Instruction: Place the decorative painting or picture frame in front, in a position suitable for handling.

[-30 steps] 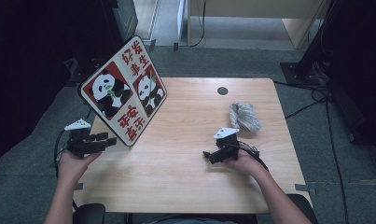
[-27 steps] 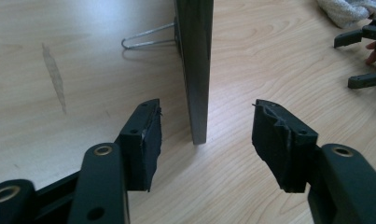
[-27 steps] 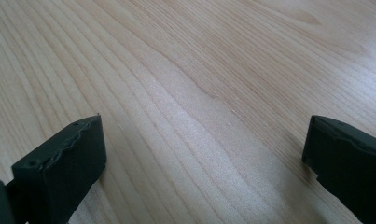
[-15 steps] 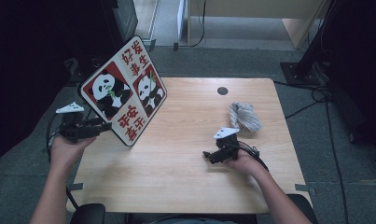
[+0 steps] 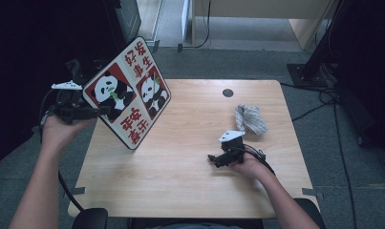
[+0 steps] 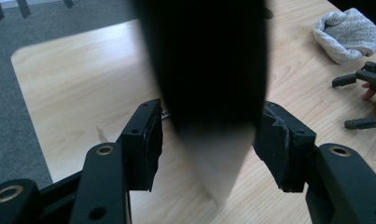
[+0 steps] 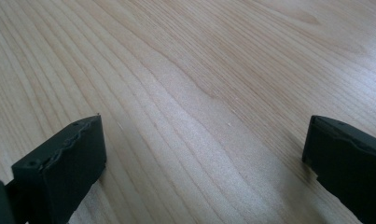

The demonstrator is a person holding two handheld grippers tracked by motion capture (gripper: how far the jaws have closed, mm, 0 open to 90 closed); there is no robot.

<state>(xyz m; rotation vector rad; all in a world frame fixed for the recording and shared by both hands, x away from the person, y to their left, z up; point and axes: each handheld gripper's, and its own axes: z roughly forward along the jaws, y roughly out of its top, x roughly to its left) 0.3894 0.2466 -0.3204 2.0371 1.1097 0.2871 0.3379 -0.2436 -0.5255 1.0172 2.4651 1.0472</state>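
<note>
A square panda sign [image 5: 128, 93] with red characters stands tilted over the table's left side. My left gripper [image 5: 100, 111] is raised at the sign's left corner. In the left gripper view its jaws [image 6: 209, 149] are open, with a dark blurred corner of the sign [image 6: 209, 74] between them; I cannot tell whether the pads touch it. My right gripper [image 5: 213, 160] rests low on the wooden table [image 5: 180, 181] at mid-right, open, with bare wood between its fingers [image 7: 204, 154]. It also appears as the far gripper [image 6: 342, 102] in the left gripper view.
A crumpled grey-white towel [image 5: 251, 119] lies just behind the right gripper, and shows again [image 6: 349, 32] at the top right of the left gripper view. A round cable hole [image 5: 228, 92] sits near the far edge. Grey carpet surrounds the table; cables and a stand are at the right.
My left gripper has risen from the table's left edge and moved up to the panda sign's left corner. The right gripper and the towel have stayed put.
</note>
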